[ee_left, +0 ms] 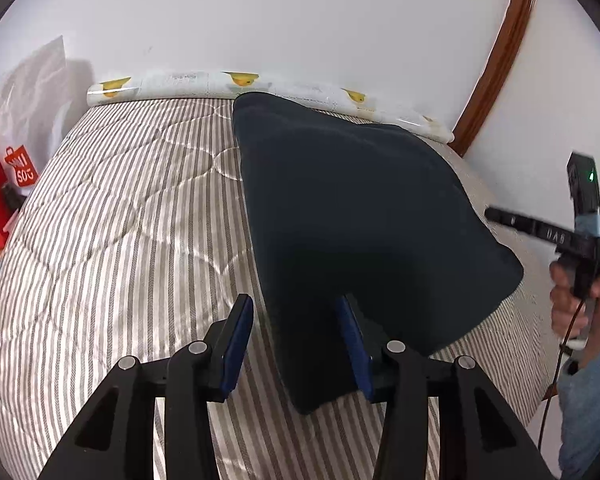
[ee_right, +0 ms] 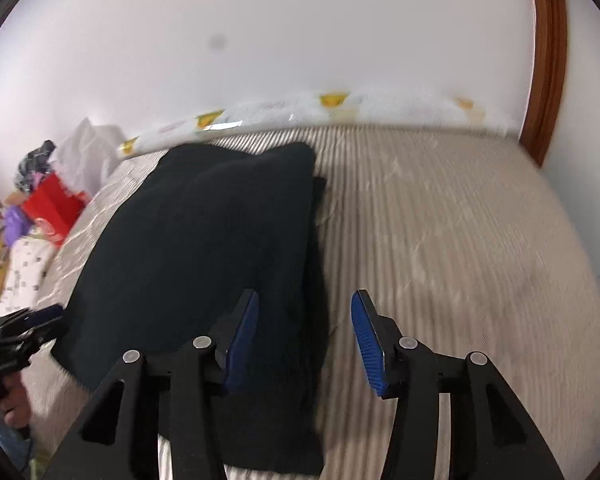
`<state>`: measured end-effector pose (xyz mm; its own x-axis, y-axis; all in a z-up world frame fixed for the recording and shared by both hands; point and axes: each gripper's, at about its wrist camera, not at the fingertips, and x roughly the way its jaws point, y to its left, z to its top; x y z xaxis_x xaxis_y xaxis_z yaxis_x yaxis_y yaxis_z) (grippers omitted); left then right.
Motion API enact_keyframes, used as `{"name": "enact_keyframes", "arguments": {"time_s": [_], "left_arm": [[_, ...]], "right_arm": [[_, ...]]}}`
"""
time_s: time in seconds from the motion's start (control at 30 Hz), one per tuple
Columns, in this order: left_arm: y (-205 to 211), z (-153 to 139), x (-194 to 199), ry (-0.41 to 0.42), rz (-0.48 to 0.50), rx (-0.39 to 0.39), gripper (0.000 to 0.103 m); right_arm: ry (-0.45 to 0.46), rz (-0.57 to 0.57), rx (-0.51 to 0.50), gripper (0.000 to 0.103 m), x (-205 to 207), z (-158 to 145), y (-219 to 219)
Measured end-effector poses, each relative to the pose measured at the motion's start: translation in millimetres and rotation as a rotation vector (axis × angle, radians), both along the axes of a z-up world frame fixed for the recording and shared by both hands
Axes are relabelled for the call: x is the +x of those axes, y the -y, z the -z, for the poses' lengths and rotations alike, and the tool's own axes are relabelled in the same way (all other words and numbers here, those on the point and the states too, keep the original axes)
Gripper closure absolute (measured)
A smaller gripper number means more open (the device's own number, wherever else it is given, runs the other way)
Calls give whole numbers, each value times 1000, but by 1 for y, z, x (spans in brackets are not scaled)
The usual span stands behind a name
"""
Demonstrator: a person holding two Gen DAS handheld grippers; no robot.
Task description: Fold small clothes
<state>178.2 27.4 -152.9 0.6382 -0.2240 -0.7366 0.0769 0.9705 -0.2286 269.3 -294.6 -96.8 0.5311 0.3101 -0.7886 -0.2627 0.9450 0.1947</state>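
Item one: dark garment (ee_left: 364, 232), a soft, matte navy-black knit, folded into a thick, rounded slab with blunt corners. It lies flat on the bed cover (ee_left: 120, 208), which is quilted fabric in fine grey and cream stripes with curved stitch lines.

Item two: my left gripper (ee_left: 296, 344), black rigid linkage arms with round metal pins and blue ribbed pads. The jaws stand moderately apart and grip nothing. In the left wrist view the garment's near corner reaches down between the fingers from 12 o'clock, covering the tip of the right-hand finger; the pads do not press on it.

Item three: my right gripper (ee_right: 304, 340), same build, jaws likewise moderately apart and empty. In the right wrist view the garment spreads from 9 to 12 o'clock of the gripper; its folded edge runs down between the fingers, passing behind the left-hand finger, while the right-hand finger stands over bare striped cover. This view is blurred.

Item four: a glossy white roll (ee_left: 260, 88) printed with yellow fruit shapes, lying along the far edge of the bed at 12 o'clock, against a plain white wall (ee_left: 300, 20).

Item five: a curved brown wooden frame (ee_left: 496, 60) at 1 o'clock.

Item six: a red bag (ee_left: 20, 168) at 9 o'clock in the left view; its white lettering is too warped to read reliably.
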Motion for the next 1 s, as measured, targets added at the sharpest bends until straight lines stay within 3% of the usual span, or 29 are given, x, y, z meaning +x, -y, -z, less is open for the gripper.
{"name": "enact_keyframes", "arguments": {"time_s": [0.13,0.23,0.27,0.33,0.4,0.53,0.7,0.77,1.0], "left_arm": [[1,1,-6,-14,5,-19,58],[2,2,-10,-23,12,-19,58],[3,2,-11,-23,12,-11,57],[4,3,-12,-26,12,-3,57],[4,3,-15,-27,9,-6,57],[6,2,-17,-23,3,9,56],[10,-1,-21,-7,-28,65,56],[12,-1,-22,-1,-34,77,56],[17,0,-28,-10,-65,104,55]], "right_arm": [[-76,-7,90,56,-3,18,4],[-97,-4,128,98,-4,26,5],[-70,-12,133,99,-8,22,6],[74,-12,122,100,-26,5,12],[120,-17,125,101,-37,0,15],[80,30,58,100,-36,9,8],[178,83,-116,97,-59,-10,-9],[193,65,-136,97,-71,-11,-13],[112,89,-247,96,-90,23,-6]]}}
